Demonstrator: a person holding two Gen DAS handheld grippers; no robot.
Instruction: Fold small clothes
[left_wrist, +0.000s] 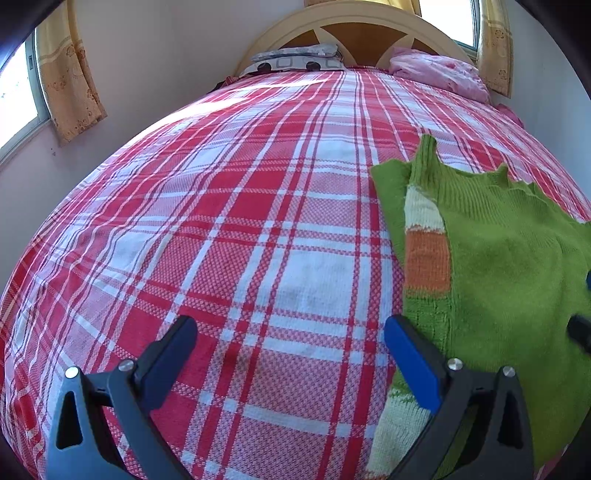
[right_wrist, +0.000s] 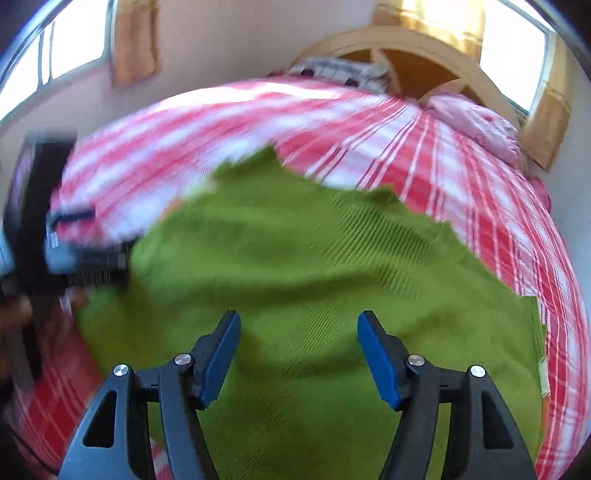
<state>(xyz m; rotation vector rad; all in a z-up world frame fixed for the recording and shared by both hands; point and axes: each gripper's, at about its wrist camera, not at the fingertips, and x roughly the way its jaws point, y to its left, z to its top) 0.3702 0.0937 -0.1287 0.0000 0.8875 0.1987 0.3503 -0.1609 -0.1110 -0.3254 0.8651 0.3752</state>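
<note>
A small green knitted sweater (left_wrist: 498, 258) with cream and orange patches lies on the red and white plaid bed cover (left_wrist: 240, 221), at the right of the left wrist view. My left gripper (left_wrist: 291, 332) is open and empty over the bare cover, its right finger at the sweater's left edge. In the blurred right wrist view the sweater (right_wrist: 314, 258) fills the middle. My right gripper (right_wrist: 299, 328) is open and empty just above it. The left gripper (right_wrist: 74, 240) shows as a dark blur at the sweater's left edge.
Grey patterned pillows (left_wrist: 299, 61) and a pink bundle of cloth (left_wrist: 439, 72) lie at the wooden headboard (left_wrist: 354, 26). Walls and curtained windows (left_wrist: 70, 77) flank the bed. The bed cover stretches wide to the left of the sweater.
</note>
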